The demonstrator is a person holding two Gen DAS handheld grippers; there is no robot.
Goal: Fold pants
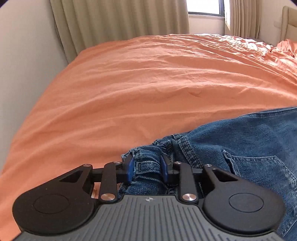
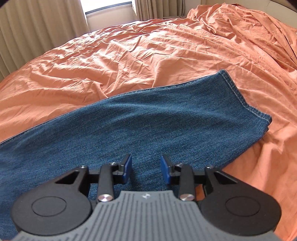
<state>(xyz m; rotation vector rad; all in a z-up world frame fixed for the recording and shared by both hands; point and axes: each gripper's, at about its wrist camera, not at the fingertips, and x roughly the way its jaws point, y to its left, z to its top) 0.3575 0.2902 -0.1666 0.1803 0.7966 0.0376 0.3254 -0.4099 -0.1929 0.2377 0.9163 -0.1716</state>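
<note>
Blue denim pants lie on an orange bedsheet. In the left wrist view the waistband end [image 1: 232, 148] with belt loops and a back pocket fills the lower right. My left gripper [image 1: 146, 166] is open, its blue pads either side of bunched waistband denim without pinching it. In the right wrist view the pant leg [image 2: 148, 120] lies flat and runs from lower left to its hem [image 2: 246, 100] at the right. My right gripper [image 2: 146, 167] is open and empty just above the lower leg fabric.
The wrinkled orange sheet [image 1: 130, 83] covers the whole bed. Beige curtains [image 1: 111, 18] and a window [image 1: 204, 7] stand behind it, a wall on the left. A heap of orange bedding [image 2: 250, 27] rises at the far right.
</note>
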